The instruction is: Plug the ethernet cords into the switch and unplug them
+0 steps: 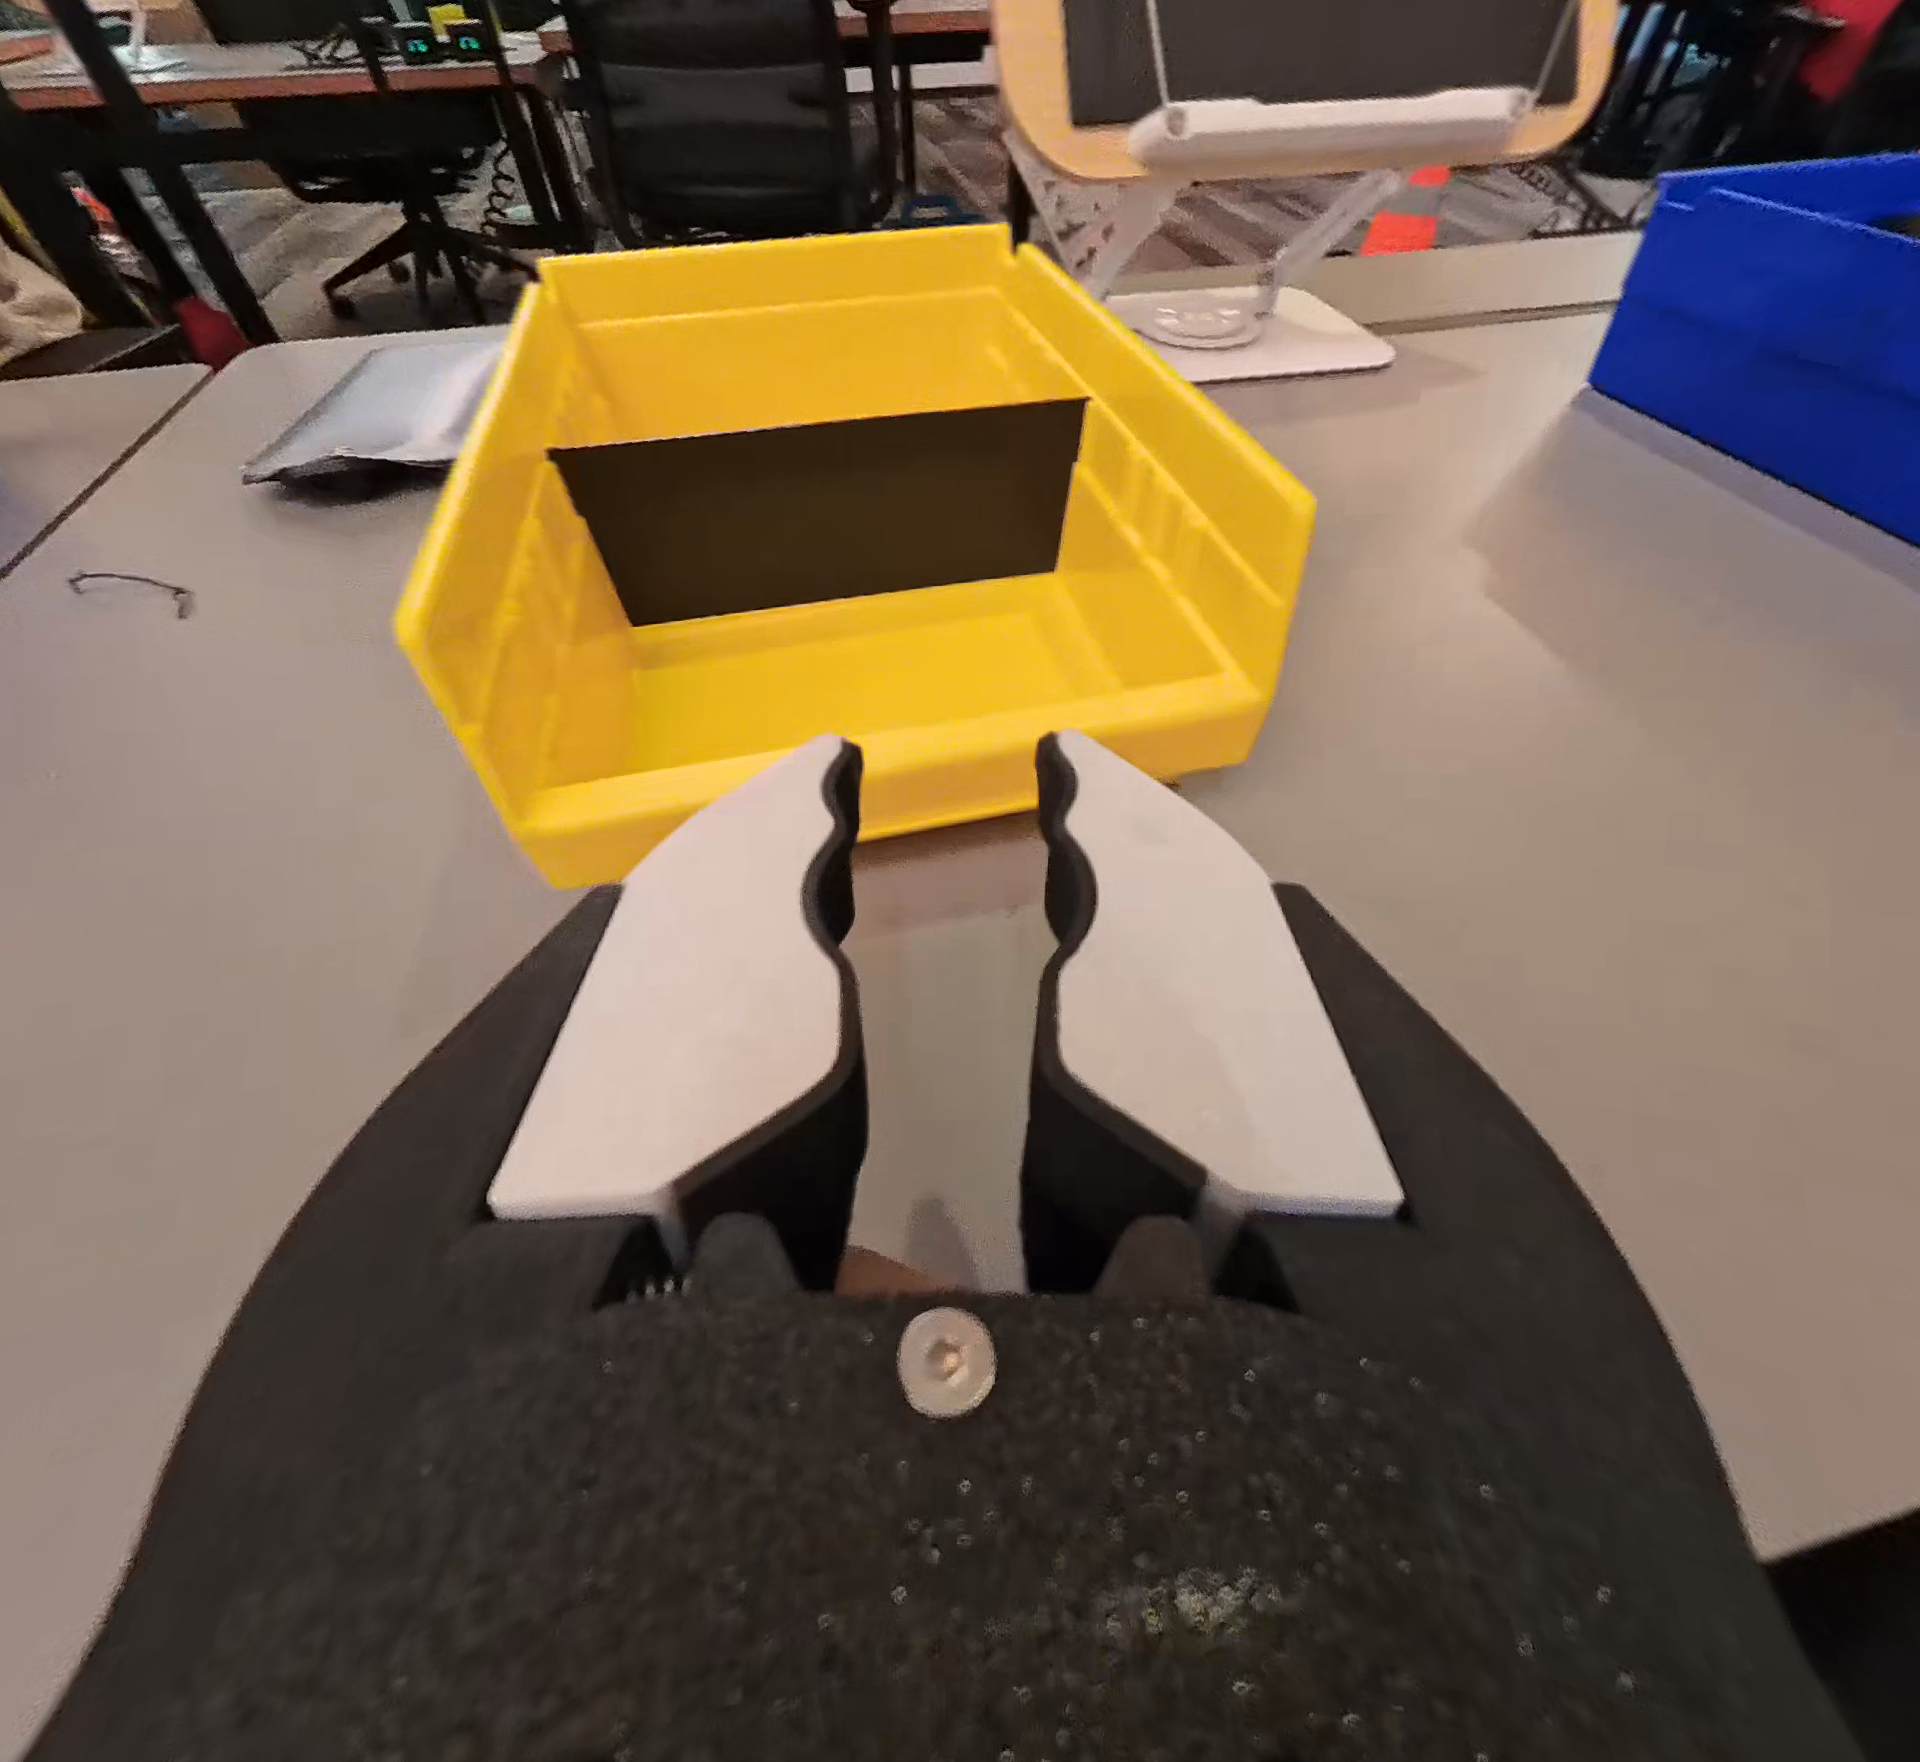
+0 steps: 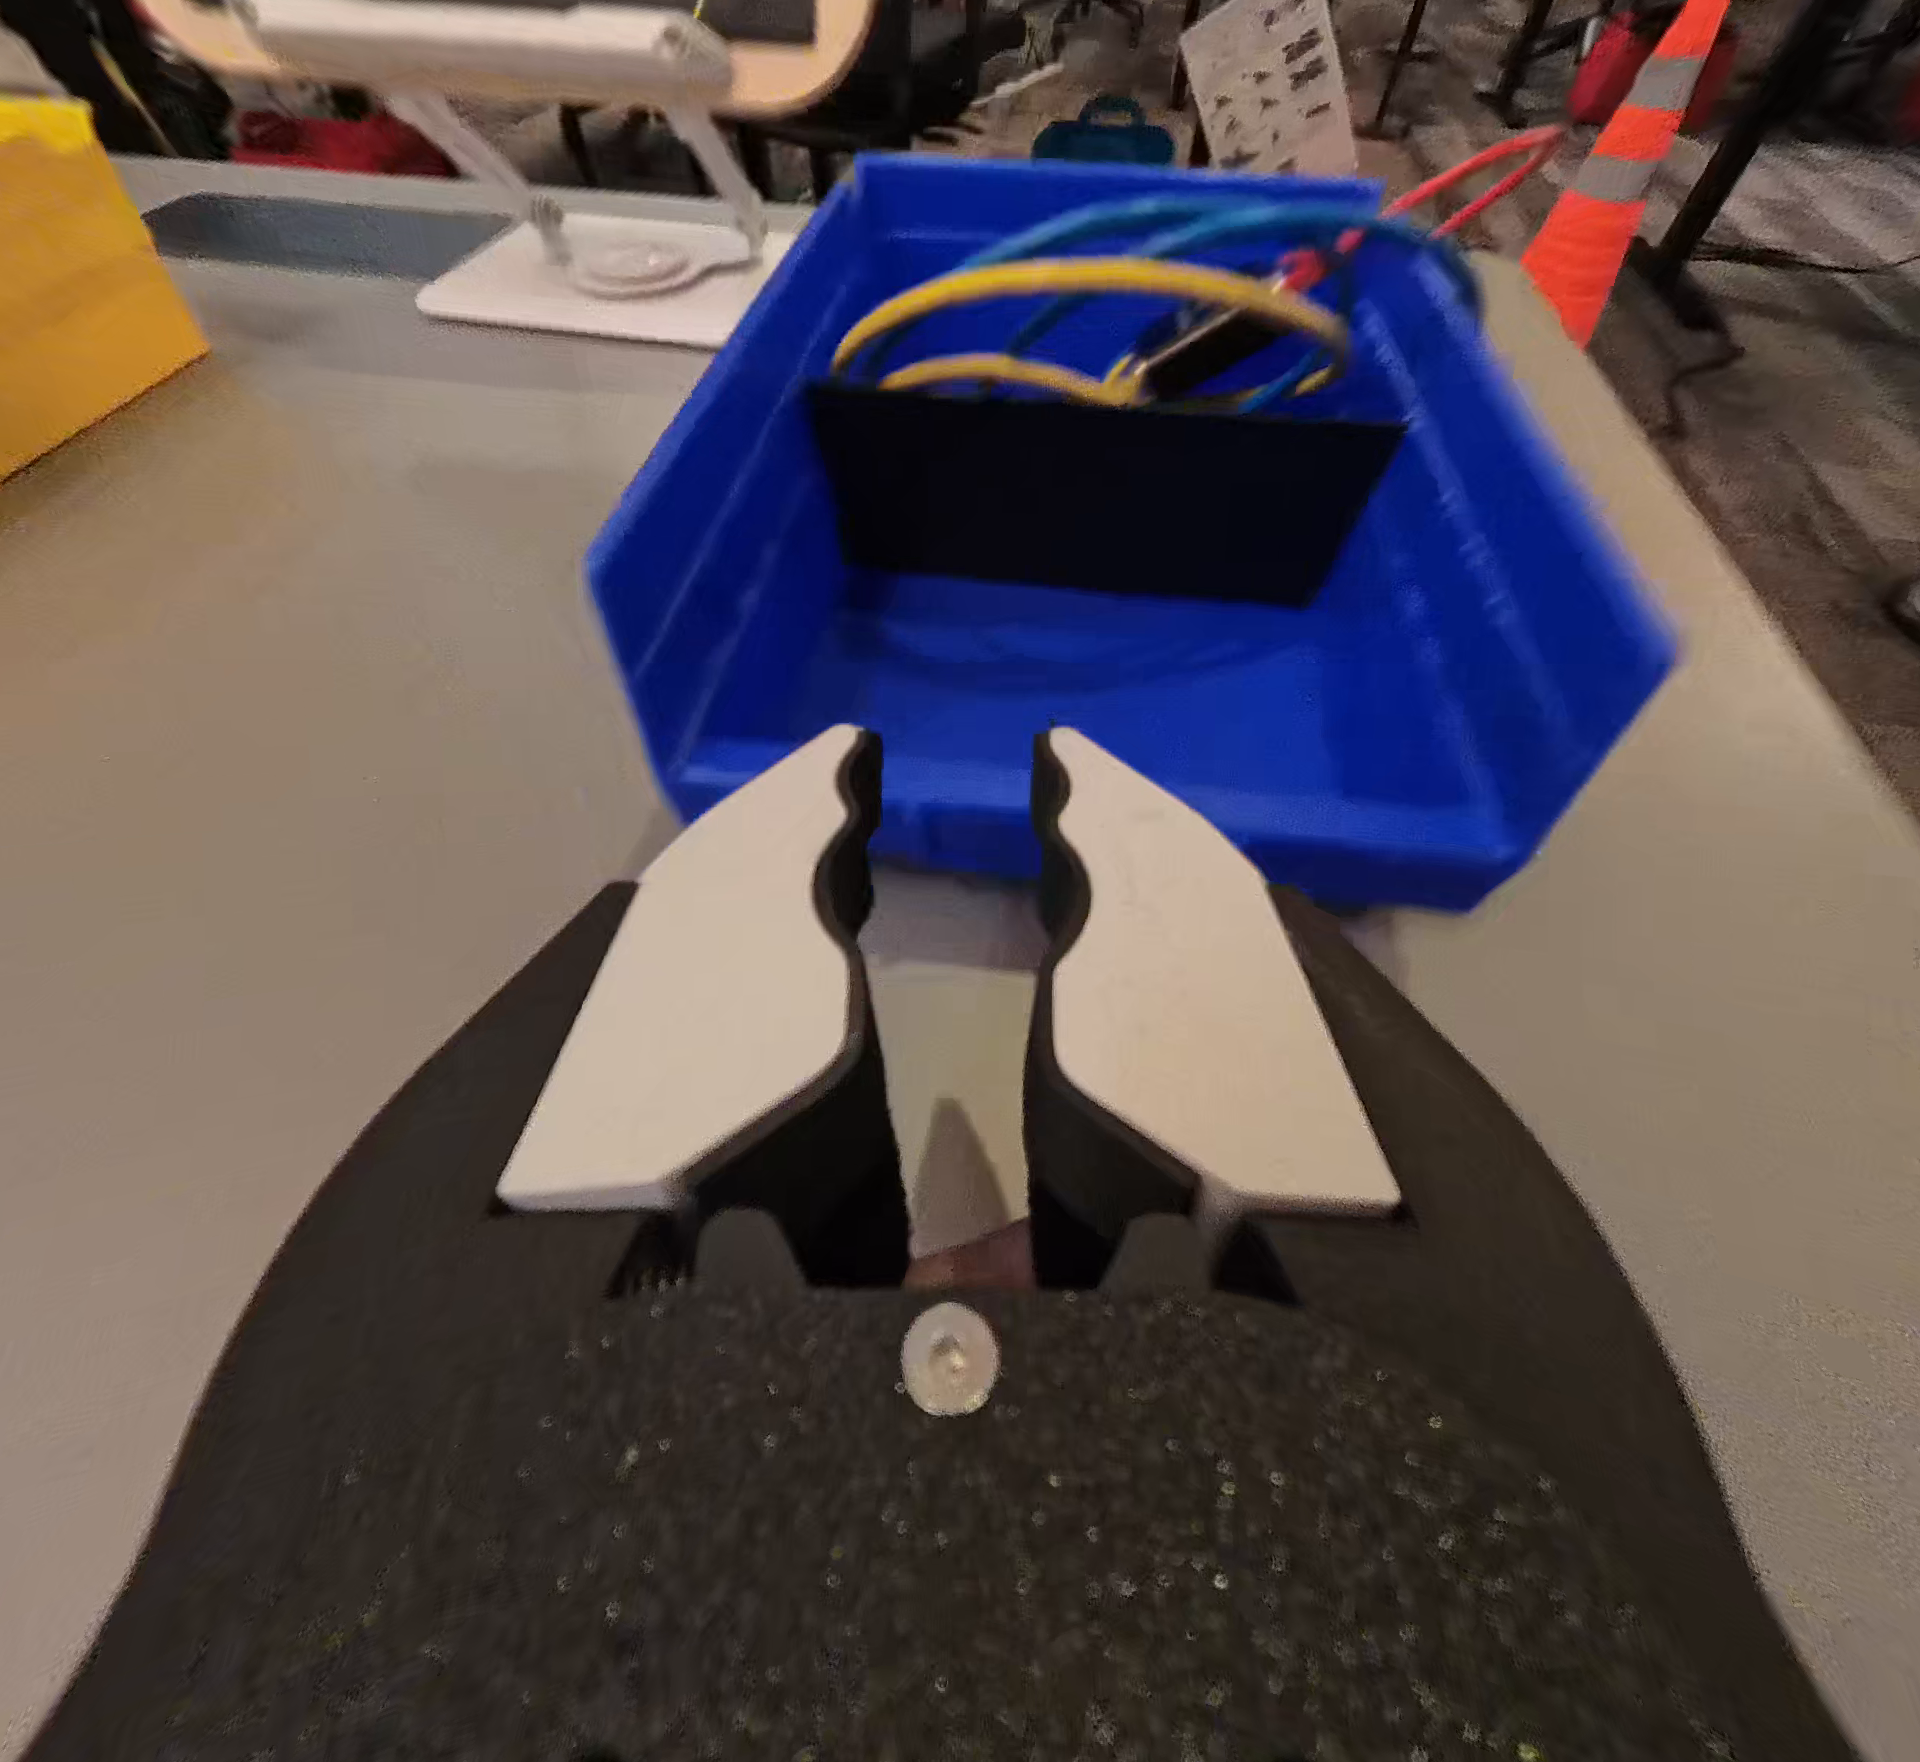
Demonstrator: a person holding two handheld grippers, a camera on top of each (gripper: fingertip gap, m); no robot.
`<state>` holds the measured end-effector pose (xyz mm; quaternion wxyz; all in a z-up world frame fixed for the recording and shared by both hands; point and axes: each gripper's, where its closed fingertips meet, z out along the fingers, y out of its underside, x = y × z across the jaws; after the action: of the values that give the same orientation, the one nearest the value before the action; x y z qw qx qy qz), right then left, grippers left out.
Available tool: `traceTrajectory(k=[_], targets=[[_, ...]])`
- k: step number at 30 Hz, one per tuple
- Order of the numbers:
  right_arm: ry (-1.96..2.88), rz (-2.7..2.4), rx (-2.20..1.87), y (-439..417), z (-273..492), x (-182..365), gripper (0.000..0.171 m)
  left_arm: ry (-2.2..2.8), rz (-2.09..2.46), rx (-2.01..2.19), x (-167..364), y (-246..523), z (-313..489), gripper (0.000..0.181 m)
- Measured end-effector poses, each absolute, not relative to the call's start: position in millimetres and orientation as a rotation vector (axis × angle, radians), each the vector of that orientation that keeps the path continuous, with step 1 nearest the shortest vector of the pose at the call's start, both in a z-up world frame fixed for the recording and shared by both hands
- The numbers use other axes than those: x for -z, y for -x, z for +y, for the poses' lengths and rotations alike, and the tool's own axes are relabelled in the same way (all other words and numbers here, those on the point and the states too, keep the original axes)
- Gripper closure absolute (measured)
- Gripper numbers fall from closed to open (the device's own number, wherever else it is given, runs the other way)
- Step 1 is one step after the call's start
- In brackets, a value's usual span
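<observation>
On the grey counter, far half of blue bin: ethernet cords coiled behind black divider; switch unclear. Right claw spread, empty. Left claw spread before empty yellow bin. Best reached over divider, pinching near a plug.

Ahead of your left gripper: black mesh office chair, brown desks. Beyond your right gripper: orange traffic cone, patterned carpet.
</observation>
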<state>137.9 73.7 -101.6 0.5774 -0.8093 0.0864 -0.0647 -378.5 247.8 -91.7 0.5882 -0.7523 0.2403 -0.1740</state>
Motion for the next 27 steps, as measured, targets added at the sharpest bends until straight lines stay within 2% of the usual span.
traceTrajectory(k=[5,12,27], targets=[[1.883,0.165,0.142,-113,88,114,0.143,1.757,0.524,0.33,93,393,259,0.15],[1.929,0.223,0.256,-135,83,123,0.143,1.795,0.55,0.327,101,387,257,0.15],[1.954,0.286,0.222,-156,78,132,0.143,1.847,0.633,0.312,117,362,254,0.15]])
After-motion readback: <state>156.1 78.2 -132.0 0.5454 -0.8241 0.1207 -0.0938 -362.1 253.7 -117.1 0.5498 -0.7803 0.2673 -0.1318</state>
